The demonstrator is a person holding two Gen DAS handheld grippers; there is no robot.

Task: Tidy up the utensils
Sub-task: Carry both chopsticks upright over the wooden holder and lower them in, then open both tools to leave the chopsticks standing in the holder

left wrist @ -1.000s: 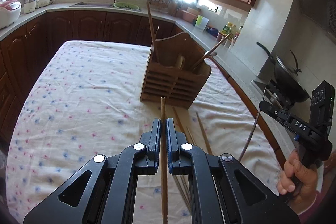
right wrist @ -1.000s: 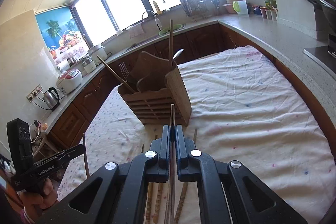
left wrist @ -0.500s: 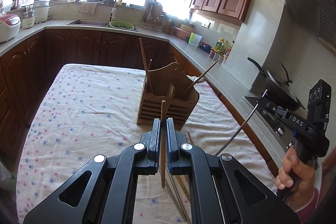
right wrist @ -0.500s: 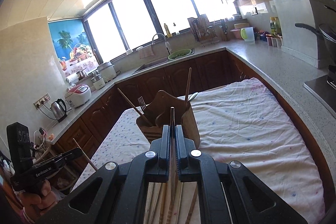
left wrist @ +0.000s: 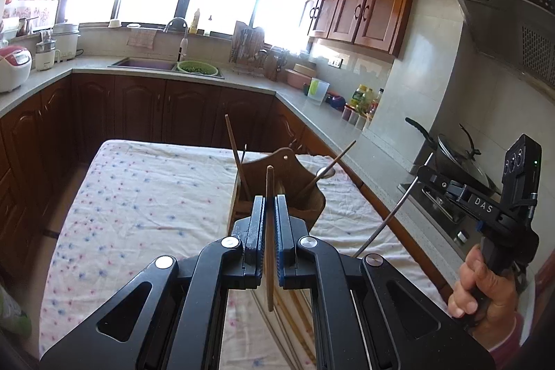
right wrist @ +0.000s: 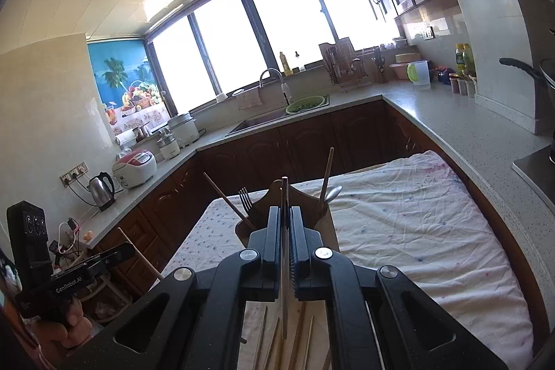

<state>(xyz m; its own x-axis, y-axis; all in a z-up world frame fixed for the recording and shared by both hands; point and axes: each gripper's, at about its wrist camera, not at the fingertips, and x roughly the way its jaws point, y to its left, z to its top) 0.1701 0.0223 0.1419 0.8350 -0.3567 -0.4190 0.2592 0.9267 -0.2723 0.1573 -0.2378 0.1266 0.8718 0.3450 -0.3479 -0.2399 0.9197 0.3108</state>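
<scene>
Both clamped chopsticks (left wrist: 270,231) point ahead toward the holder (left wrist: 314,208)

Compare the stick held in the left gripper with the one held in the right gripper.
The left gripper clamps a pale wooden chopstick with a thick, rounded end; the right gripper clamps a metal chopstick that is grey and thinner. Both are pinched along their shafts, lifted clear of the tablecloth, pointing toward the wooden holder.

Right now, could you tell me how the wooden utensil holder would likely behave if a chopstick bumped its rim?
The wooden utensil holder looks tall and narrow, so it might tip. It stands on a wrinkled tablecloth, which probably resists sliding. The leaning chopsticks inside could rattle or shift.
</scene>
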